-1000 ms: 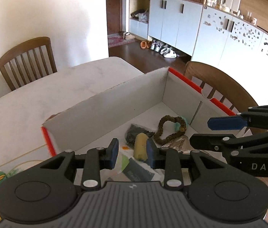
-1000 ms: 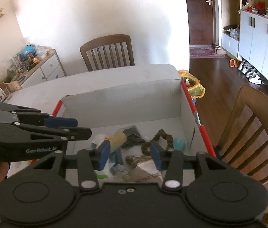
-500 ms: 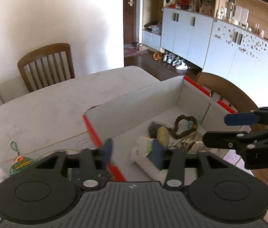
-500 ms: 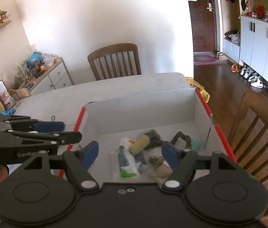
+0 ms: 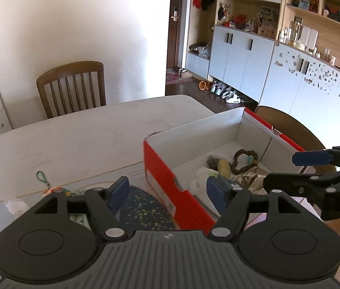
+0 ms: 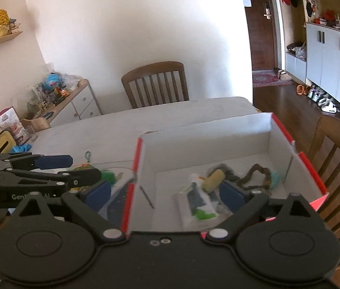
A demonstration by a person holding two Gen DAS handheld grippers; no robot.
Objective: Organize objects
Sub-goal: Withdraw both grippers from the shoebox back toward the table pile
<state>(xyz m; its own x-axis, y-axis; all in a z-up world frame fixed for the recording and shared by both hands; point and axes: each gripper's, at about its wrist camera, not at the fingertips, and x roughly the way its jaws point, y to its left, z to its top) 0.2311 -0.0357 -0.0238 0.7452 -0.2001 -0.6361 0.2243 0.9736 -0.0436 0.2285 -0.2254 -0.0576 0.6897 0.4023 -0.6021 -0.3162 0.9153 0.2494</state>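
A red-and-white cardboard box (image 5: pixel 160 168) (image 6: pixel 206 139) stands open on the table. In it lie a white tube (image 6: pixel 197 200), a yellow roll (image 5: pixel 223 167) (image 6: pixel 214 179), a brown bead ring (image 5: pixel 236 155) (image 6: pixel 252 173) and foil packets. My left gripper (image 5: pixel 167 189) (image 6: pixel 78 168) hangs over the box's left wall, jaws opening, nothing between them. My right gripper (image 6: pixel 165 192) (image 5: pixel 297 169) hovers over the box's near left part, jaws opening wide and empty. Left of the box lie a dark speckled cloth (image 5: pixel 143 207) (image 6: pixel 119 200) and a green keychain charm (image 5: pixel 41 175) (image 6: pixel 86 166).
A crumpled tissue (image 5: pixel 15 204) sits at the table's near left. One wooden chair (image 6: pixel 155 84) stands at the far side, another (image 6: pixel 334 159) right of the box. A low cabinet (image 6: pixel 78 103) with toys and a yellow tissue box (image 6: pixel 1 144) are on the left.
Both grippers drew back and up from the box's contents and their jaws spread. The left one slid leftward, so the box's red wall and the speckled cloth came into view.
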